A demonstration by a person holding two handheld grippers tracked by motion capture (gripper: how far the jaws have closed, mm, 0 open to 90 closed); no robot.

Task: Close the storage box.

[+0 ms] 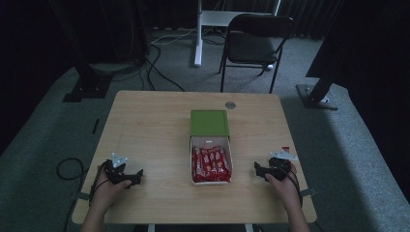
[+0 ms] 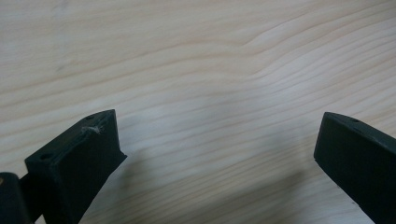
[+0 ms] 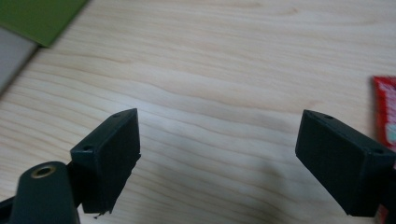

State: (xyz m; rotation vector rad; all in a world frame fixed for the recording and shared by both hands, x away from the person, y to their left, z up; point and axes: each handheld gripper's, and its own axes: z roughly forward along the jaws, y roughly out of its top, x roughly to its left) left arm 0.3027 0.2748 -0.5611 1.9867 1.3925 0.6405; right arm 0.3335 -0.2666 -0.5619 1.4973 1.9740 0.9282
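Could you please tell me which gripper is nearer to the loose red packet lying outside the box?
Right gripper: the red packet lies just beside it. Left gripper is across the table.

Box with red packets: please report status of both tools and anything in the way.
Left tool open, empty, over bare table. Right tool open, empty; one loose red packet beside it. Box open, red packets inside, green lid behind. Path clear.
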